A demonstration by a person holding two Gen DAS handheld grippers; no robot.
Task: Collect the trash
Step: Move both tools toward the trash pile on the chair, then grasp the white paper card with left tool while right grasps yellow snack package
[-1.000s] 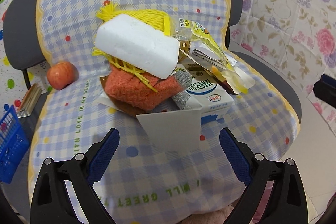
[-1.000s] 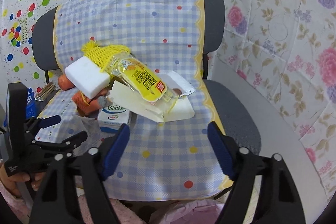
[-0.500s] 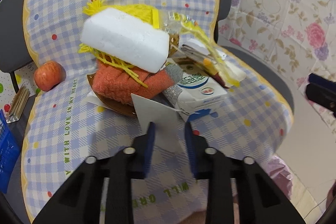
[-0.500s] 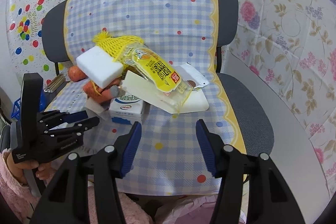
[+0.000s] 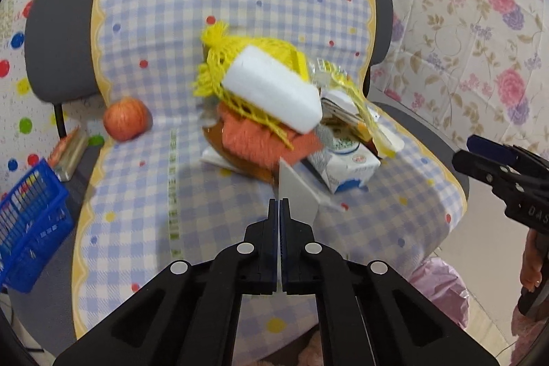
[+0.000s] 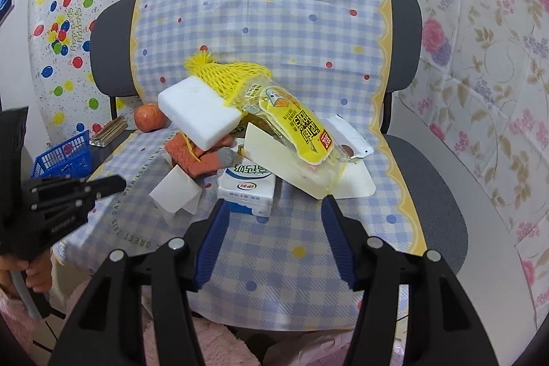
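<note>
Pinching a flat white card [image 5: 296, 191] edge-on, the left gripper [image 5: 278, 206] is closing its jaws on the card's near corner, the blue pads pressing together on it over the front half of the chair seat [image 5: 212, 222]. From the right wrist view the card is standing up off the checked cover, close to the front-left side of the heap in the middle of the seat. The right gripper [image 6: 274, 222] is opening, its jaws spreading with nothing between them, pointing at the milk carton [image 6: 247, 187] on the near side of the heap. The card looks thin, light and fairly stiff, so a corner pinch should be carrying it, though it may be flexing or slipping if swung fast. The heap itself is looking touchy: a white foam block [image 6: 199, 112] is perching on yellow netting [image 6: 230, 74] and an orange knitted glove [image 6: 195, 156], with a yellow snack wrapper [image 6: 298, 126] draping over a white sheet. The foam is light and crushable, best taken across its short sides; the wrapper is slick, best nipped at a crimped end. An apple [image 5: 125, 119] is sitting apart near the seat's back-left corner.
</note>
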